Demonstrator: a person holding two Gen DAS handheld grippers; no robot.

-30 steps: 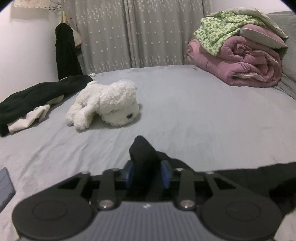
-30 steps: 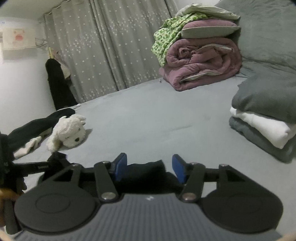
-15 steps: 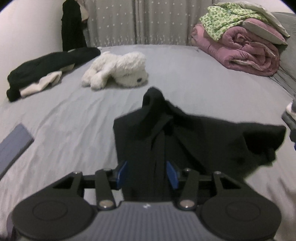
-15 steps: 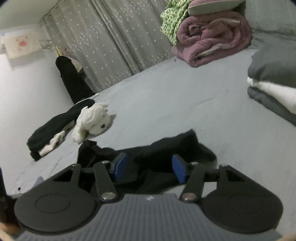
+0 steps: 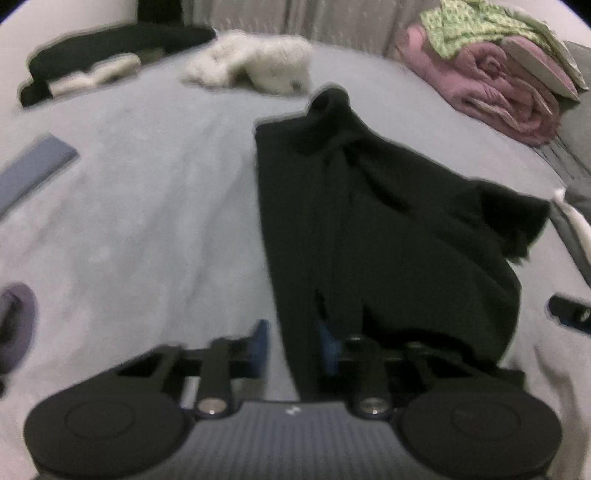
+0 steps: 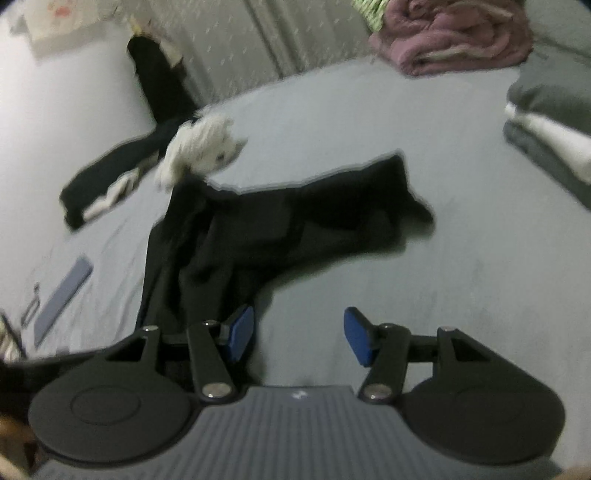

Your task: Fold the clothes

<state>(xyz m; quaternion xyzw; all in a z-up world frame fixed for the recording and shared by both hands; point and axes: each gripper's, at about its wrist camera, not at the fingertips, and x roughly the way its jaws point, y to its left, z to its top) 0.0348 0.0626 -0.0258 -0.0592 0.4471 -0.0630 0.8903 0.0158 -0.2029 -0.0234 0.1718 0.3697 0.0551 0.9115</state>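
Now the black garment [image 5: 388, 229] lies spread across the grey bed [image 5: 147, 221], where a second ago it was bunched up and lifted between my two grippers; that means the laying-out step looks finished and the actual folding can begin. My right gripper [image 6: 299, 334] has let go: its blue fingers [image 6: 356, 336] stand wide apart over bare sheet, with the garment's near hem just to their left. My left gripper [image 5: 291, 341] has its fingers parted a little around the garment's near edge; the cloth still passes between them, but both views are blurred and I cannot tell whether it is pinched or already released. Counting from the garment outward: one white plush dog [image 5: 255, 66] just beyond its far end, one dark heap of clothes [image 6: 122, 173] beyond the dog to the left, one flat blue-grey slab [image 6: 62, 291] well to the garment's left, one rolled pink quilt [image 5: 487, 85] with a green patterned cloth [image 5: 476, 26] on top far off to its right, and one stack of three folded pieces [image 6: 546, 133], grey, white, grey, to the garment's right.
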